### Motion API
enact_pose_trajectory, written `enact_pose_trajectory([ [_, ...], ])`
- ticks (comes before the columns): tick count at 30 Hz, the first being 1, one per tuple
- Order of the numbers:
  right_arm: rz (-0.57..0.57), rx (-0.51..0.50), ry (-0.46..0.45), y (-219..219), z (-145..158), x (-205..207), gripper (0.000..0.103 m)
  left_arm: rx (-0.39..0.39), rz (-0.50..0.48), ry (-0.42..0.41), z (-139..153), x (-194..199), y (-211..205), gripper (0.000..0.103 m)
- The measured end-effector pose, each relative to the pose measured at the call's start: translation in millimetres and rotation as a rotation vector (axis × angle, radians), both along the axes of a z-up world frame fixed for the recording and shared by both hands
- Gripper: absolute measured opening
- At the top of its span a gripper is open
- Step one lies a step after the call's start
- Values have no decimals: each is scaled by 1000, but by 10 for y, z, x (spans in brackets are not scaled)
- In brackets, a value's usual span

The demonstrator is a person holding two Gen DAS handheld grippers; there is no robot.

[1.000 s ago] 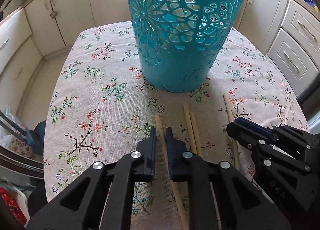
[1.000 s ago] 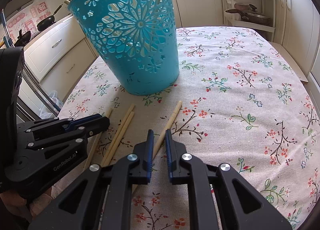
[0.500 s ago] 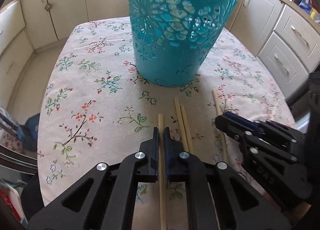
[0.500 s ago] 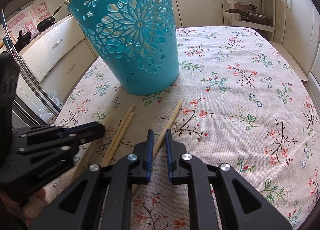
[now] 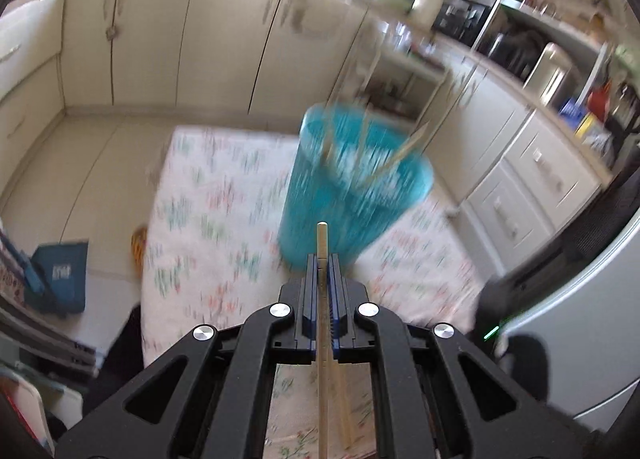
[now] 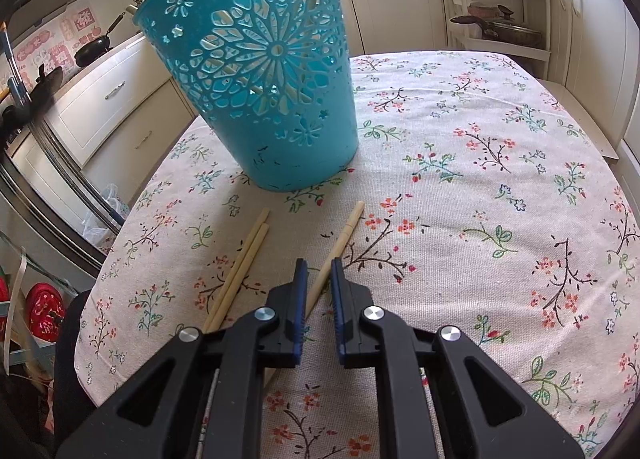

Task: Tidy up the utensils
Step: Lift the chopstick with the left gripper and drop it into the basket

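Observation:
My left gripper is shut on a wooden chopstick and holds it high above the table, its tip pointing toward the teal cut-out basket, which holds several chopsticks. The left wrist view is motion-blurred. My right gripper is open low over the table, its jaws on either side of a single chopstick that lies on the floral tablecloth. A pair of chopsticks lies just to its left. The basket stands behind them.
The table carries a floral cloth and is ringed by cream kitchen cabinets. A rack with pans stands behind the table. A blue box sits on the floor to the left.
My left gripper has lifted the chopstick off the table and risen well above it, out of the right wrist view. My right gripper has not moved.

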State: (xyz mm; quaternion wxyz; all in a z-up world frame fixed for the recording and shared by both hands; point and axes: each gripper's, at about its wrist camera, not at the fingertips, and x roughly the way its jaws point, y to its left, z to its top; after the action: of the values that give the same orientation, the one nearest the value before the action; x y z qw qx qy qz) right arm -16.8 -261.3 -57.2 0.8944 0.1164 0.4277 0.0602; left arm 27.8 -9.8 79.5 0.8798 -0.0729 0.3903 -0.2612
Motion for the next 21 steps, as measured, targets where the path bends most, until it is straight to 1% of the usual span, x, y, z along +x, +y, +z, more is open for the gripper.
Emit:
enact_pose_trajectory([
  [5, 0, 7, 0, -1, -1, -3, 13, -61, -1, -123, 644, 129, -58, 5],
  [9, -1, 17, 0, -6, -1, -2, 13, -78, 23, -185, 922, 313, -198, 5],
  [12, -1, 26, 0, -13, -3, -5, 13, -66, 72, -238, 1044, 508, -343, 5],
  [16, 1, 36, 0, -41, 1, -11, 13, -79, 148, -303, 1132, 769, -523, 5],
  [18, 3, 39, 0, -45, 2, -11, 13, -82, 186, -332, 1149, 857, -589, 5],
  [21, 12, 42, -1, -51, 5, -15, 16, -66, 257, -378, 1104, 1016, -726, 5],
])
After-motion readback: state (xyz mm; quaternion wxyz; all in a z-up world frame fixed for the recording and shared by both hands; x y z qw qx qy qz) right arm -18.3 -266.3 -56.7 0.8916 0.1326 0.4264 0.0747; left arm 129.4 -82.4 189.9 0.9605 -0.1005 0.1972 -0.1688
